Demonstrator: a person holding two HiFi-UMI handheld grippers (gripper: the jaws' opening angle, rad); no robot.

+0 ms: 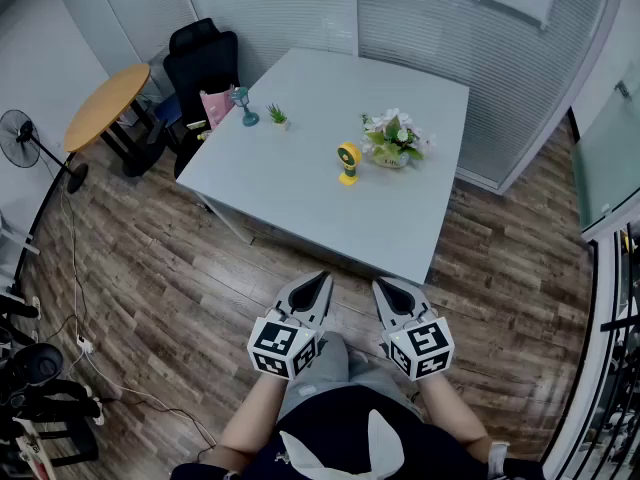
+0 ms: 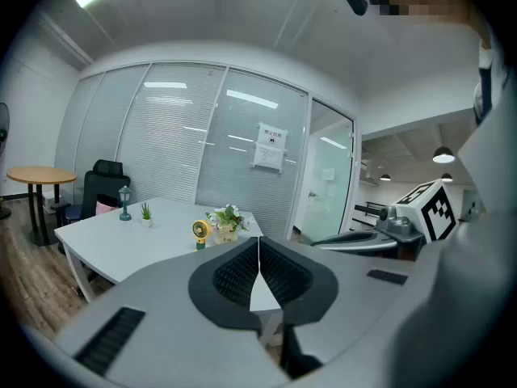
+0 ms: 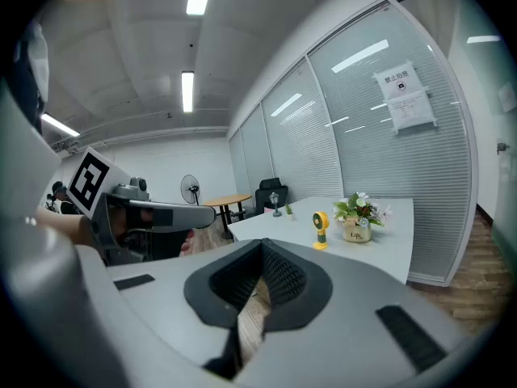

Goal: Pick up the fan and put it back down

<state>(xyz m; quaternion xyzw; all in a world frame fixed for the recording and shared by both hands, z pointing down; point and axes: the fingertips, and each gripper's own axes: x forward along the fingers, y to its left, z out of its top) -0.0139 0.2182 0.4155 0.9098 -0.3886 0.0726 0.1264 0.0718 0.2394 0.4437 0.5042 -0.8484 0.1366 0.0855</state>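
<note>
In the head view, both grippers hang low in front of us, short of the desk's (image 1: pixel 300 203) near edge. The left gripper (image 1: pixel 321 280) and the right gripper (image 1: pixel 381 287) each taper to a closed point, and neither carries anything. The yellow fan (image 1: pixel 347 162) stands upright around the middle of the desk, well apart from both grippers. It is just beside the flower pot (image 1: pixel 392 142), on the pot's left. A teal lantern (image 1: pixel 243 106) and a small plant (image 1: pixel 277 117) stand near the desk's far-left edge, by a black chair (image 1: pixel 200 56).

In the left gripper view, we see the left gripper's (image 2: pixel 259 242) jaws pressed together at the tips with nothing between them. Beyond them the yellow fan (image 2: pixel 199 233) stands on the desk (image 2: pixel 121 237), with the flower pot (image 2: pixel 227 221) just to its right. The right gripper (image 2: pixel 323 239) shows at the right.

In the right gripper view, the right gripper's (image 3: pixel 260 247) jaws also meet at the tips and are empty. The yellow fan (image 3: pixel 321 229) stands on the desk (image 3: pixel 392 237), left of the flower pot (image 3: pixel 358 214). The left gripper (image 3: pixel 208 212) reaches in from the left.
</note>
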